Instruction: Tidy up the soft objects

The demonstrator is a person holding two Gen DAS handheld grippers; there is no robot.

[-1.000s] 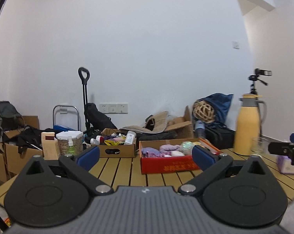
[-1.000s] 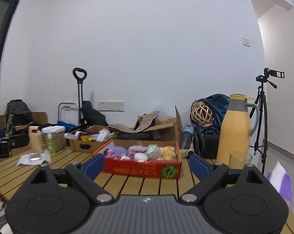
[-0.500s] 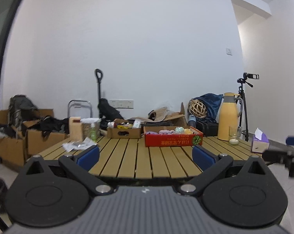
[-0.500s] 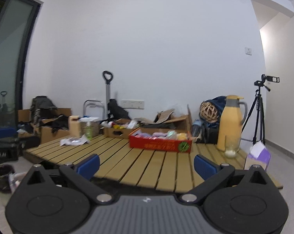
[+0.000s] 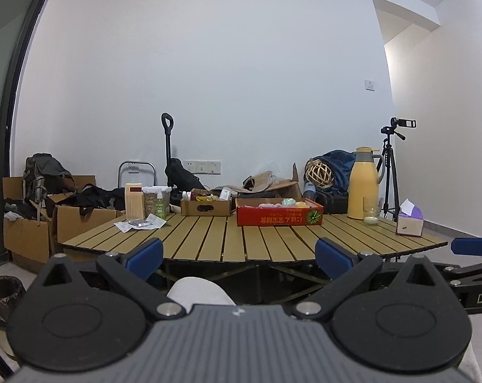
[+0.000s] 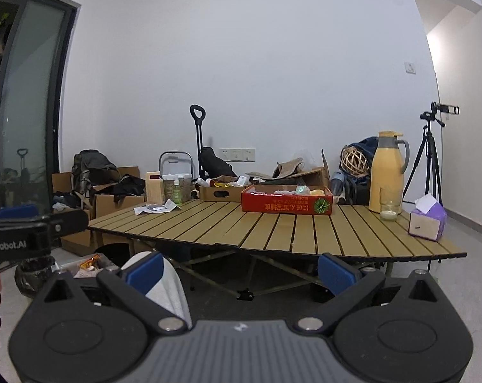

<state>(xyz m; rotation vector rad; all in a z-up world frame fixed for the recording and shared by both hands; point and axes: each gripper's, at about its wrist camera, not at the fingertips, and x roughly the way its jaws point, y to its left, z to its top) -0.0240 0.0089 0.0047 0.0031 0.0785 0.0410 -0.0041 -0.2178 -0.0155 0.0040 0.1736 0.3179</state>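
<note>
Soft objects [image 5: 281,204] sit in a red box [image 5: 279,216] at the far middle of the slatted wooden table [image 5: 247,239]; only pastel tops show above the rim (pink, green, yellow), shapes too small to make out. Same red box [image 6: 286,203] in the right wrist view, soft objects [image 6: 300,190] barely peeking over the wall.

Left gripper [image 5: 239,252] is held back off the table's near edge, jaws wide, nothing between the blue pads. Right gripper [image 6: 241,266] is likewise wide and empty, also short of the table. Both well apart from the box.

Beside the red box: a brown cardboard box [image 5: 206,206] to its left, contents unclear. Yellow thermos [image 5: 364,182] and a glass [image 5: 371,214] to its right, tissue box [image 5: 409,221] near the right edge. Papers [image 5: 140,222] on the left side, print unreadable. Tripod with camera [image 5: 392,159] behind. A pale knee [image 5: 199,292] below the left gripper, partly hidden by the gripper body. A trash bin [image 5: 1,293] is cut off at lower left.
</note>
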